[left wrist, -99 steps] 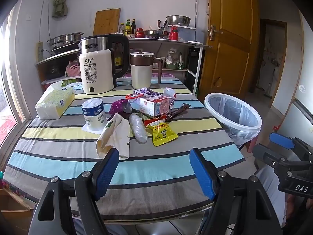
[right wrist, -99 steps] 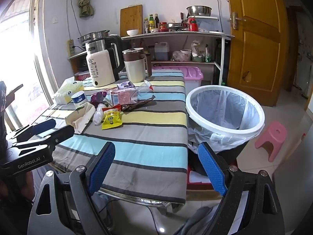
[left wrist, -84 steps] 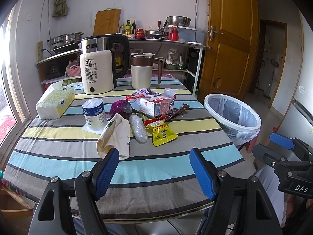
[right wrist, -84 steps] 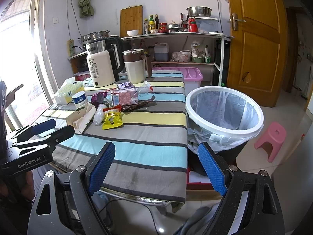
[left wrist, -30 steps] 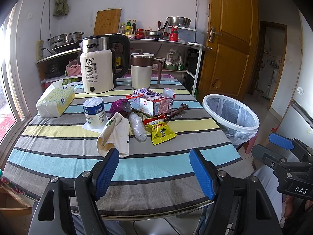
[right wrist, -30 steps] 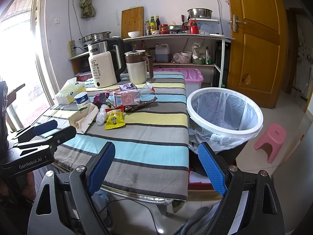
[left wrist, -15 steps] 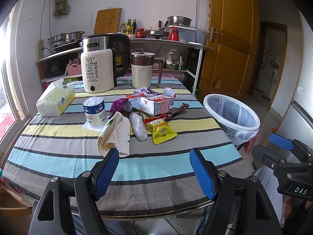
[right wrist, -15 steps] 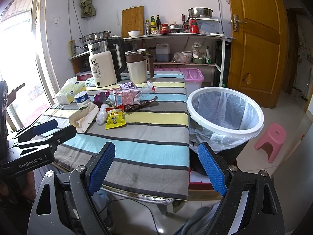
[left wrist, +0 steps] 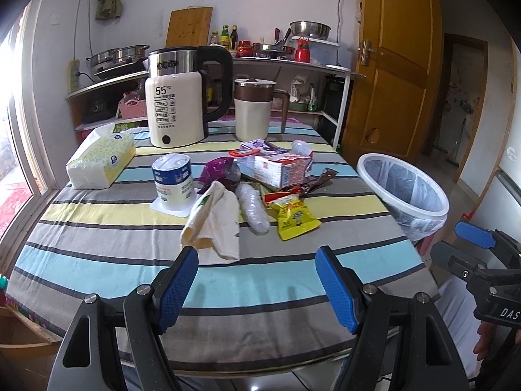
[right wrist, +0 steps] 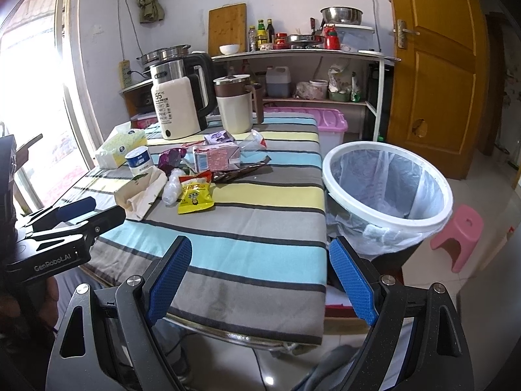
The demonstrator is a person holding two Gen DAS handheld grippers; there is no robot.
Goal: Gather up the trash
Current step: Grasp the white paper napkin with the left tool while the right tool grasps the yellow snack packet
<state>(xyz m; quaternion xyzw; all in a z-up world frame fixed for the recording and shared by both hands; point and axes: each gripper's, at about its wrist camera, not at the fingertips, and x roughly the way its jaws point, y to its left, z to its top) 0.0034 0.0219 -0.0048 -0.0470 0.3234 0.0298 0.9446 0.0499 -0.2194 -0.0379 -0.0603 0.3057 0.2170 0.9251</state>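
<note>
Left wrist view: left tool [left wrist: 255,280] spread wide, empty, hovering over the near edge of the striped surface [left wrist: 97,254]. Right tool [right wrist: 257,272] also wide and empty, at the near right corner of the surface. Trash is clustered mid-surface: yellow snack packet [left wrist: 294,220], crushed clear plastic cup [left wrist: 252,210], cream paper bag [left wrist: 213,221], pink carton [left wrist: 281,169], purple wrapper [left wrist: 219,172], dark wrapper [left wrist: 320,179], probably a candy bar sleeve. Blue-white tub [left wrist: 172,179] left of the pile, tissue pack [left wrist: 101,159] far left, kettle [left wrist: 177,107] and mug [left wrist: 252,109] at the far edge. Lined white bin [right wrist: 387,189] stands on the floor just right of the surface.
</note>
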